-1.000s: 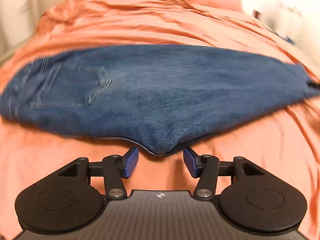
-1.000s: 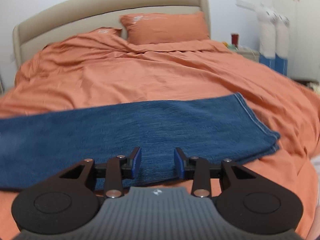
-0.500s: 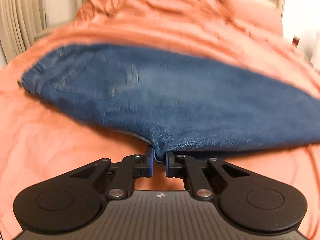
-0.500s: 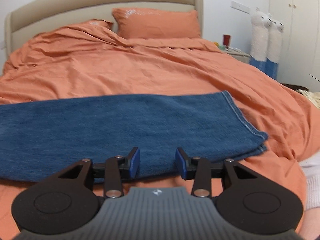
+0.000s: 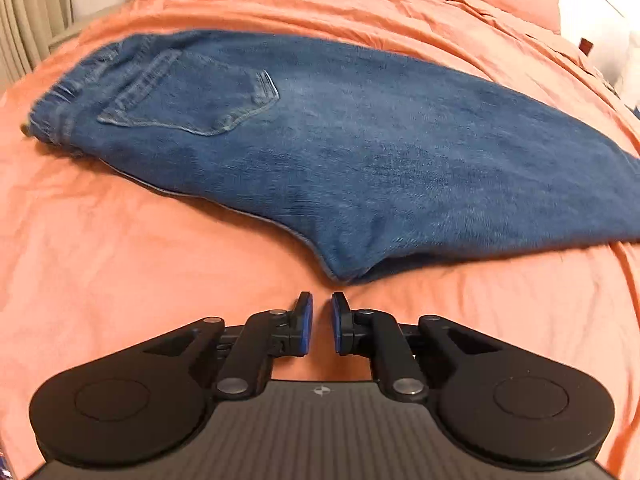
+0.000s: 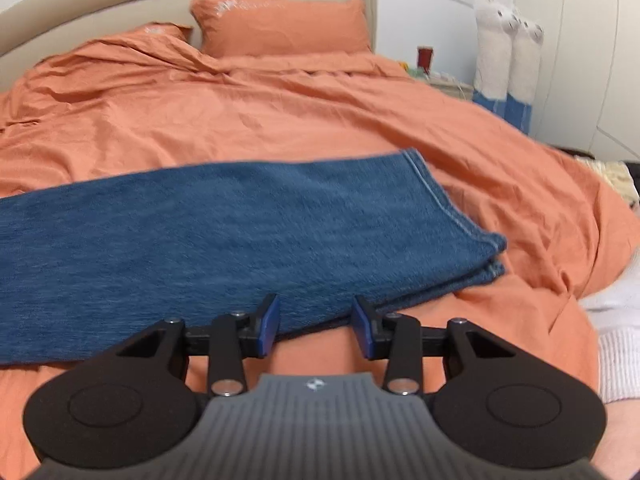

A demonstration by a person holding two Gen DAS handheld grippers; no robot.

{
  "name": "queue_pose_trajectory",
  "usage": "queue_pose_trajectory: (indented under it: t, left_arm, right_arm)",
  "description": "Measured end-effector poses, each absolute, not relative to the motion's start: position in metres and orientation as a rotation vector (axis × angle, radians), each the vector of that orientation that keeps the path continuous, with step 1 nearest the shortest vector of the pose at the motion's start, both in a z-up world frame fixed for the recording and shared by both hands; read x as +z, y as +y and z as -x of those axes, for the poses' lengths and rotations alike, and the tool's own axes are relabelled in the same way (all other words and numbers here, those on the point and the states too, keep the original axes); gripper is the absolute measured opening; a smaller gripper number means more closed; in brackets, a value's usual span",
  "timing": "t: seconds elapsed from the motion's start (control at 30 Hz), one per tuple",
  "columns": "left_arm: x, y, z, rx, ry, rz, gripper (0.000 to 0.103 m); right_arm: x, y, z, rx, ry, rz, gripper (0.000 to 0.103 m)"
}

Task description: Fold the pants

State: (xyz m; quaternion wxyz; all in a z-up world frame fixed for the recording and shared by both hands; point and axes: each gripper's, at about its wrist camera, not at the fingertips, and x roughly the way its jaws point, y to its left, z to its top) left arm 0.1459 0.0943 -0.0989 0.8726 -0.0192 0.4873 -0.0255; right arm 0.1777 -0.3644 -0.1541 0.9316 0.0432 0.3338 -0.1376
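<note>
Blue jeans (image 5: 340, 136) lie flat on the orange bedcover, folded lengthwise with one leg on the other, back pocket (image 5: 192, 96) up and waistband at the left. My left gripper (image 5: 319, 312) is slightly open and empty, just short of the crotch point of the jeans. In the right wrist view the stacked leg ends (image 6: 460, 232) lie to the right. My right gripper (image 6: 316, 320) is open and empty, at the near edge of the legs (image 6: 220, 240).
The orange bedcover (image 6: 280, 120) spreads all around the jeans. Two orange pillows (image 6: 280, 28) lean on the beige headboard. A nightstand with a red cup (image 6: 425, 56) and two alpaca toys (image 6: 508, 52) stand at the right of the bed.
My left gripper shut on the crotch point of the jeans, then let go and drew back a little. The jeans settled flat. My right gripper stayed open and moved slightly closer.
</note>
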Motion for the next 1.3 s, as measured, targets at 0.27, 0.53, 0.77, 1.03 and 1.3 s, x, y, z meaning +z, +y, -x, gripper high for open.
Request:
queue_pose_trajectory:
  t: [0.27, 0.53, 0.77, 1.03, 1.3]
  left_arm:
    - [-0.054, 0.137, -0.138, -0.130, 0.912, 0.057, 0.034]
    - [-0.004, 0.236, -0.181, -0.036, 0.790, 0.048, 0.060]
    - [-0.005, 0.331, -0.247, -0.002, 0.788, 0.157, 0.067]
    - [-0.050, 0.386, -0.338, -0.079, 0.850, 0.313, 0.067]
    - [-0.081, 0.400, -0.378, -0.153, 0.939, 0.413, 0.028]
  right_arm:
    - [-0.140, -0.321, -0.166, -0.180, 0.563, 0.036, 0.039]
    - [-0.137, -0.286, -0.159, -0.134, 0.502, 0.031, 0.043]
    - [-0.146, -0.251, -0.172, -0.067, 0.568, 0.048, 0.043]
    - [-0.154, -0.235, -0.183, -0.126, 0.644, 0.068, 0.044]
    - [-0.156, -0.228, -0.186, -0.175, 0.677, 0.079, 0.044]
